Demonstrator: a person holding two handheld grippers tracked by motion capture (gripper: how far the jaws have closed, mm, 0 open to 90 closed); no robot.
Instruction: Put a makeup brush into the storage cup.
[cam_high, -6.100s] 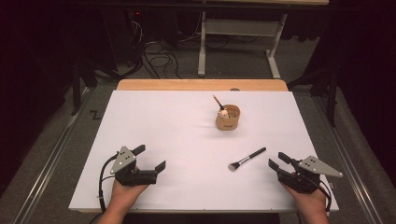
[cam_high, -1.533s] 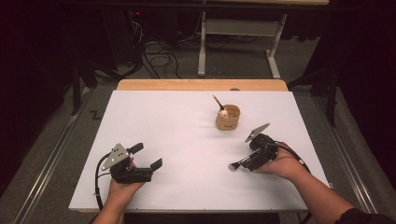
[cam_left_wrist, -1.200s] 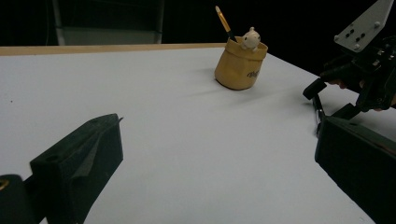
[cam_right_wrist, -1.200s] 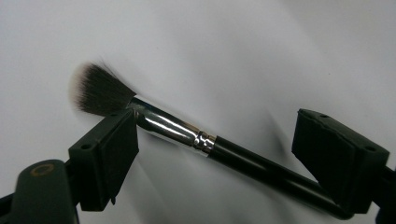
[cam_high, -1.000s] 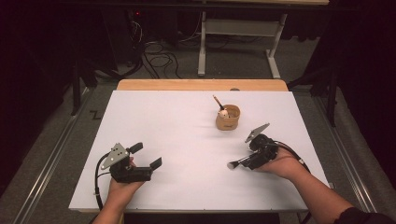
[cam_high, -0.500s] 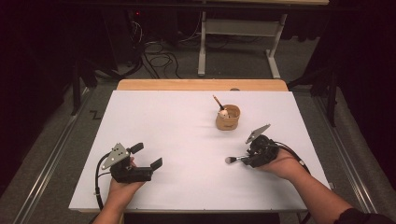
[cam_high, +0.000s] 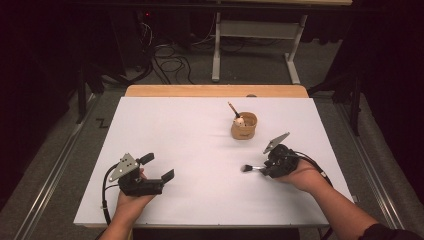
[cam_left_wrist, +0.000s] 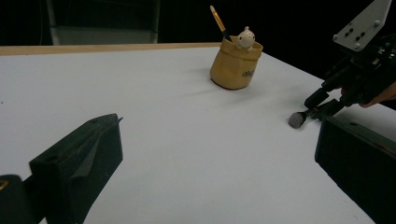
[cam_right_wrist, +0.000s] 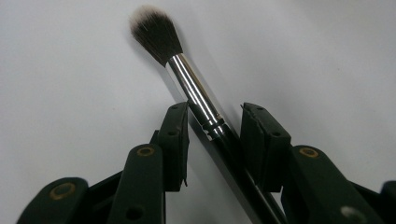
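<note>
A makeup brush (cam_right_wrist: 196, 93) with a silver ferrule and dark bristles lies on the white table top (cam_high: 175, 130). Its handle runs between the jaws of my right gripper (cam_right_wrist: 215, 112), which have just been closing in on it. A narrow gap still shows beside each pad, so the gripper is open. In the high view my right gripper (cam_high: 261, 170) sits at the right with the brush head (cam_high: 247, 168) poking out to its left. My left gripper (cam_high: 158, 166) rests at the front left, open and with nothing in it.
A tan cup (cam_high: 244, 127) stands behind the right gripper; a second brush and a small white figure stick out of it. The left gripper view shows the cup (cam_left_wrist: 233, 65) and the right gripper (cam_left_wrist: 322, 105) ahead.
The right gripper's jaws have narrowed around the brush handle. The brush has swung from slanted to nearly level, its head shifting left. The left gripper has stayed put.
</note>
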